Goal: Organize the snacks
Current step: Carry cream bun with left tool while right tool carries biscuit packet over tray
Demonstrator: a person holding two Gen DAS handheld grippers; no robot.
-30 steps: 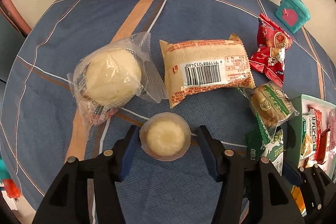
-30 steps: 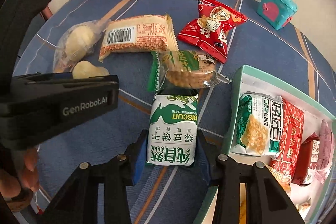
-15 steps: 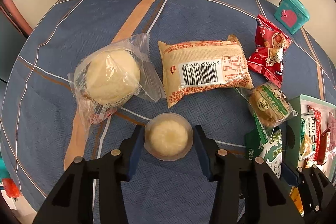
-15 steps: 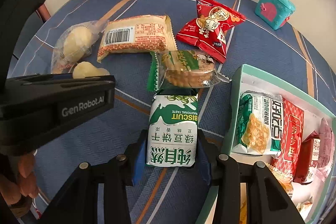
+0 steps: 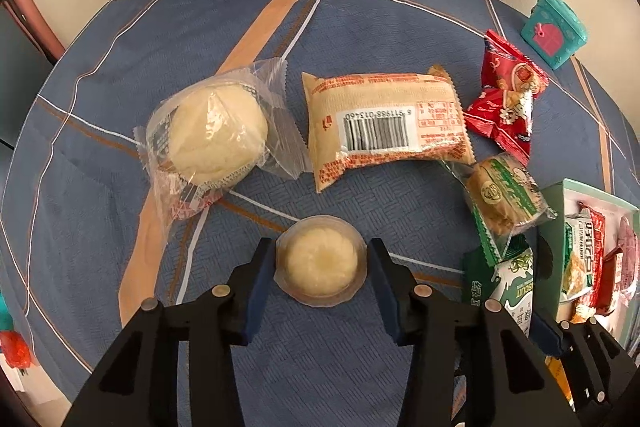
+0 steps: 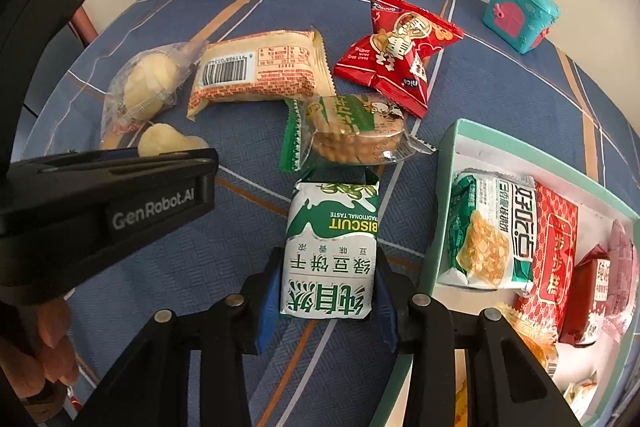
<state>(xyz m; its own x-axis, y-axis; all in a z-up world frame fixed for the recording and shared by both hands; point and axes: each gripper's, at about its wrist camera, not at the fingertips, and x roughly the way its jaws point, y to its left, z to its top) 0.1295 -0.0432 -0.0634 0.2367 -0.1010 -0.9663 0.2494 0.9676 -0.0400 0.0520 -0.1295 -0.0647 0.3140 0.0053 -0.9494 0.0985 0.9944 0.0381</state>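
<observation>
My left gripper (image 5: 321,269) pinches a small round jelly cup (image 5: 321,264) on the blue tablecloth (image 5: 168,27). My right gripper (image 6: 327,289) is closing its jaws on the green-and-white biscuit pack (image 6: 332,251), which lies just left of the teal snack box (image 6: 448,163). Beyond it sits a clear-wrapped cookie (image 6: 352,135).

Both tongs aimed steeply down, each straddling a snack

The left tongs (image 5: 321,269) have their blue pads set against either side of a small round pudding cup (image 5: 321,270), black arms spreading back toward the camera. The right tongs (image 6: 327,289) are closing, their blue pads pressed on the flanks of a green-and-white biscuit packet (image 6: 331,251). In the right wrist view the left tool's black body crosses the left side, with a person's fingers (image 6: 48,355) curled around it below
</observation>
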